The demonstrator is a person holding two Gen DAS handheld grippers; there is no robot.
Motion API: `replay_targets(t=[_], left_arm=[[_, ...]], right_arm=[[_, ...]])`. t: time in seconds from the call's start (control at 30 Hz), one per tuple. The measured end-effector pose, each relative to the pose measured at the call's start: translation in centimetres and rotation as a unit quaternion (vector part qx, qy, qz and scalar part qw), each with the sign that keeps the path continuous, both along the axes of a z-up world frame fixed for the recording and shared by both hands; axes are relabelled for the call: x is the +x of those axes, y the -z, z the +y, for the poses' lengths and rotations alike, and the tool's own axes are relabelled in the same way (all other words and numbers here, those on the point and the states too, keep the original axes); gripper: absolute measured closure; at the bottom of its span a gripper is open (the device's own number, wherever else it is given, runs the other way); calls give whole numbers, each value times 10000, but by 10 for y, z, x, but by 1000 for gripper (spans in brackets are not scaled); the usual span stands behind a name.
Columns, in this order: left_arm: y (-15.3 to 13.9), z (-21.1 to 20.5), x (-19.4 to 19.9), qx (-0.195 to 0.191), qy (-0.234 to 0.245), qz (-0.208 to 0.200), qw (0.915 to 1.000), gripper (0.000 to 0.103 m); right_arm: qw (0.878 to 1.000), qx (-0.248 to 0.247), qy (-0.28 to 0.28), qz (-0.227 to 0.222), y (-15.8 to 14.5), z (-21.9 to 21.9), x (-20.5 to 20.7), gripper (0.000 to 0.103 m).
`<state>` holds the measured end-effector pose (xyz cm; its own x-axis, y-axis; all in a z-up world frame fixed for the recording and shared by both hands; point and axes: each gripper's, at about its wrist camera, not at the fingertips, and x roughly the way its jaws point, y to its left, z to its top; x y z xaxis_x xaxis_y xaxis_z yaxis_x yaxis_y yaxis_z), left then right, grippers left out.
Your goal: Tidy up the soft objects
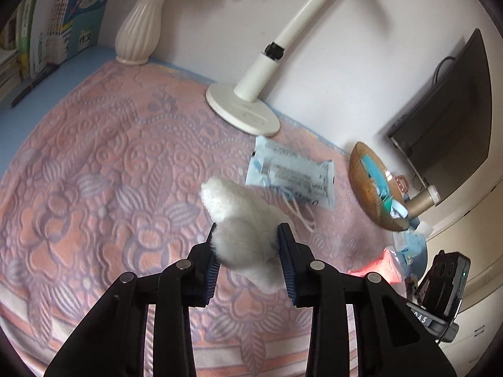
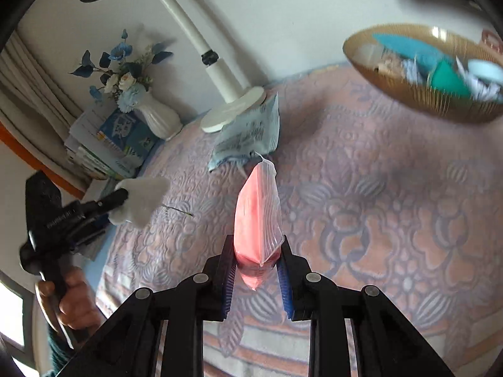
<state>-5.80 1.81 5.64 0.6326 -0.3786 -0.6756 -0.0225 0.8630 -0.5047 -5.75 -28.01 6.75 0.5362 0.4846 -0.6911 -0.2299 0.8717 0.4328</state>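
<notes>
Left tool (image 1: pixel 248 245) pinching white fluffy piece (image 1: pixel 239 216), right tool (image 2: pixel 256 259) pinching pink packet (image 2: pixel 256 210), blue mask pack (image 1: pixel 290 174) beside lamp base (image 1: pixel 242 111), filled bowl (image 2: pixel 421 72) on patterned worktop (image 1: pixel 94 157).

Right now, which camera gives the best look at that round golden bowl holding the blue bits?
The right wrist view: the round golden ribbed bowl shows its open mouth and the blue and teal pieces inside. The left wrist view has the bowl small, edge-on near the rim, contents mostly hidden.
</notes>
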Motion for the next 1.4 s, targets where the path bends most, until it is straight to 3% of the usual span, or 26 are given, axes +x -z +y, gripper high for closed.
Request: replay_targets(t=[0.13,0.23,0.3,0.33,0.4,0.47,0.5,0.53,0.63,0.77,0.87,0.93,1.1,1.17,1.27,1.3,1.33,1.4], left_arm=[[31,-7,-6,-106,-109,307,9994,66],[47,-8,-14,-305,-63,575,9979,51],[48,-10,-24,-395,35,462,9981,33],[46,-15,-30,-351,112,436,9984,28],[43,-28,-40,-181,380,461,9981,19],[41,-45,-52,16,765,462,9960,19],[39,-53,-56,41,982,474,9940,19],[39,-64,-61,35,1340,519,9896,19],[36,-92,-75,101,2180,570,9742,19],[11,-92,-83,910,2335,98,9680,18],[-6,-80,-65,1826,2176,-244,9585,0],[-10,-68,-49,2447,2010,-438,9475,1],[13,-55,1,3082,2421,-305,9195,1],[18,-50,9,3039,2503,-332,9186,1],[23,-46,25,2108,2668,-97,9404,1],[24,-47,25,1869,2748,-87,9431,1],[25,-49,22,1687,2868,-85,9430,1],[27,-57,12,1763,2987,-118,9378,1]], right_arm=[[9968,477,-73,630,34,2,-5,79],[9951,591,28,788,43,-7,-8,78],[9954,477,233,791,45,-15,-11,74],[9957,391,312,774,45,-21,-13,74],[9960,269,402,754,45,-29,-15,71],[9963,242,467,680,43,-37,-19,58],[9964,173,534,640,41,-39,-19,45],[9963,97,626,588,39,-41,-20,40],[9945,-27,992,337,31,-53,-26,40],[9915,11,1255,341,28,-72,-30,40],[9906,82,1308,392,26,-81,-36,37],[9914,218,1231,381,25,-81,-42,31],[9941,171,957,483,24,-55,-46,23],[9938,45,886,663,30,-43,-42,23],[9935,-80,851,747,37,-34,-39,23],[9937,-154,843,726,36,-32,-39,23],[9937,-204,824,728,36,-31,-38,23],[9935,-187,848,731,36,-33,-36,23]])
